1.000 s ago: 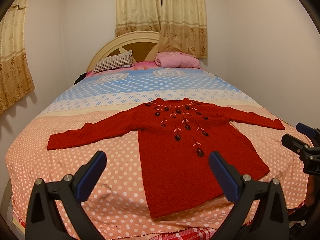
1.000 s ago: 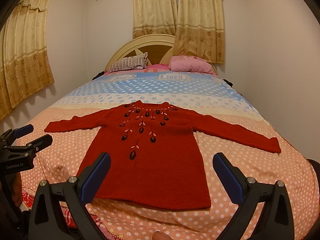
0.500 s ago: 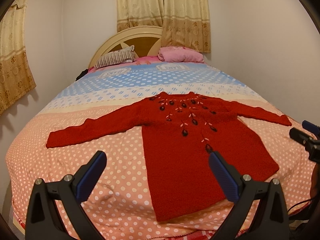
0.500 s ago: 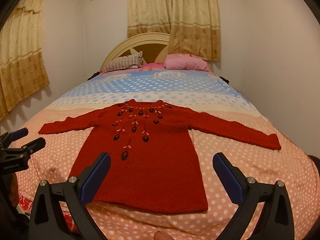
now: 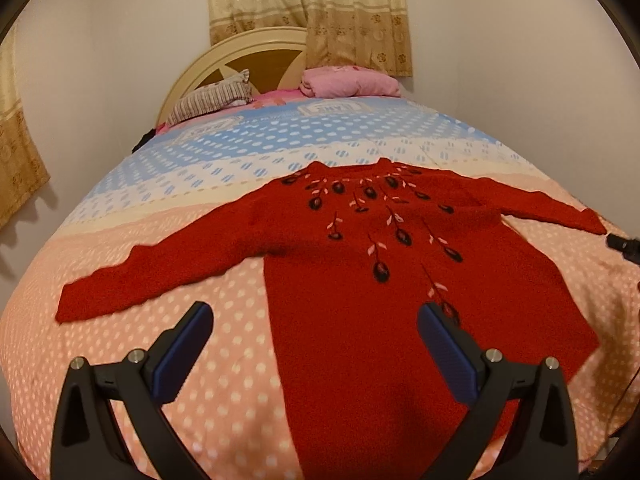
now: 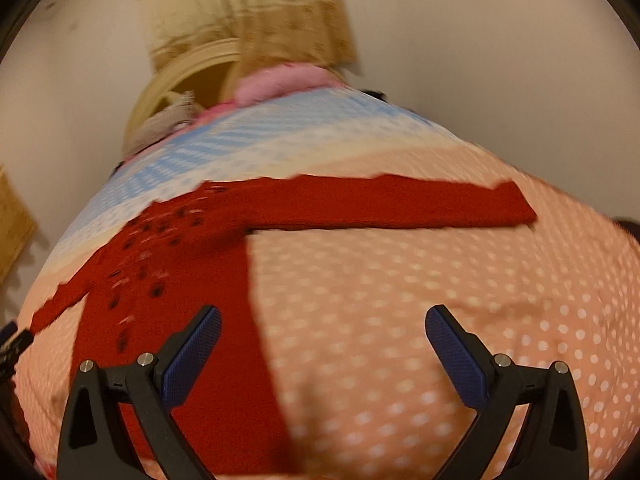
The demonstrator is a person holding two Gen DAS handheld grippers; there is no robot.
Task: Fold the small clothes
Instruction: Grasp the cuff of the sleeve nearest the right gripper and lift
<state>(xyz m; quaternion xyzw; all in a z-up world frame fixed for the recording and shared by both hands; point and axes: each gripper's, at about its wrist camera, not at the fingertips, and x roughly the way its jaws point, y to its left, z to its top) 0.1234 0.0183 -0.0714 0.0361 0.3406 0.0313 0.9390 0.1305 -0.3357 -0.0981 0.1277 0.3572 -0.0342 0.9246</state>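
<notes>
A small red knitted sweater (image 5: pixel 360 280) with dark and pink embroidered flowers lies flat, face up, on the bed, both sleeves spread out. My left gripper (image 5: pixel 314 354) hovers open over the sweater's lower left edge, nothing between its blue pads. In the right wrist view the sweater (image 6: pixel 168 264) fills the left side and its right sleeve (image 6: pixel 400 204) stretches across the middle. My right gripper (image 6: pixel 324 354) is open above the bare bedsheet below that sleeve, holding nothing. The right wrist view is blurred.
The bed (image 5: pixel 120 360) has a pink, cream and blue polka-dot sheet. A striped pillow (image 5: pixel 212 98) and a pink pillow (image 5: pixel 348 82) lie by the cream headboard (image 5: pixel 240 56). Walls stand close on both sides; curtains (image 5: pixel 308 4) hang behind.
Both grippers moved forward and lower toward the bed. The right gripper swung to the right, so the sweater's right sleeve and bare sheet now fill its view. The sweater has not moved.
</notes>
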